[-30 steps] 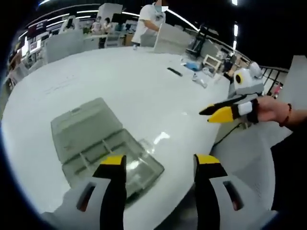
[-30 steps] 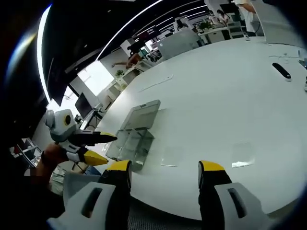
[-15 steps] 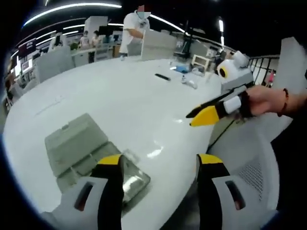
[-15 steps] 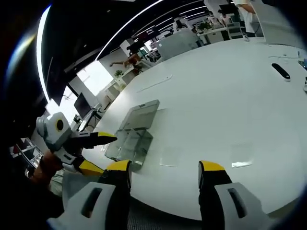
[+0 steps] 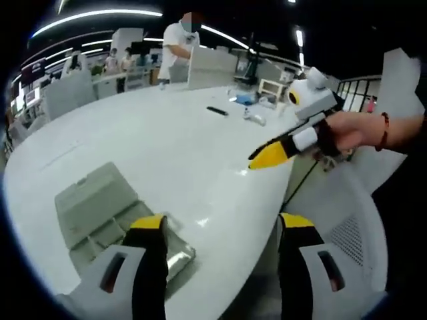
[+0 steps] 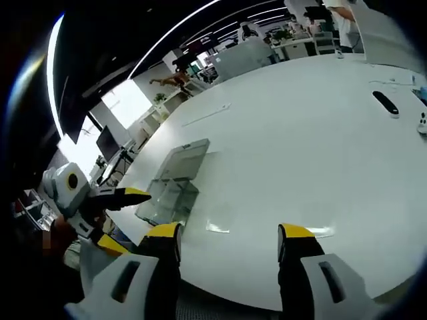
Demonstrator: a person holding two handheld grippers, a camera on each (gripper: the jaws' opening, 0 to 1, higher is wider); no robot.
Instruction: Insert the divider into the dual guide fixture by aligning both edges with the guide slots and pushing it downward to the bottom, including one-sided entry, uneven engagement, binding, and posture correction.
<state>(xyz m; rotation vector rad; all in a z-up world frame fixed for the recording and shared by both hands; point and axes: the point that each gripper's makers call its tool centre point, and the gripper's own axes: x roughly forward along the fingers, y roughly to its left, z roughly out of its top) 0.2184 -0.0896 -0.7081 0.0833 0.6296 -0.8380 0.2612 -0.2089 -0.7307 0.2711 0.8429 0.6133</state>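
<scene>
Right now both grippers hang off the near edge of a big white counter (image 5: 167,147), and neither holds anything. In the left gripper view, the left gripper (image 5: 223,230) has its yellow-tipped jaws spread wide with bare air between them. Just beyond its left jaw lies a clear plastic box (image 5: 110,217), lid flung open flat on the counter; its tray has compartments, though I cannot make out a divider in it from this angle. The box sits near the counter's edge.

That same view catches the right gripper (image 5: 270,152) coming in from the right, held in a hand (image 5: 350,133) with a red band at the wrist. Its jaws look nearly closed and point toward the counter, well apart from the box. Far across the counter lie a dark slim object (image 5: 217,111) and some small clutter, and a person (image 5: 175,47) in white stands at the far side.

From the right gripper view, the right gripper (image 6: 230,237) shows its jaws parted and empty, over the counter's edge. The box (image 6: 172,183) appears farther off there, up and left of the jaws, with the left gripper (image 6: 119,213) low at the left, jaws open, beside the box's near end. A dark object (image 6: 385,103) lies at the far right.
</scene>
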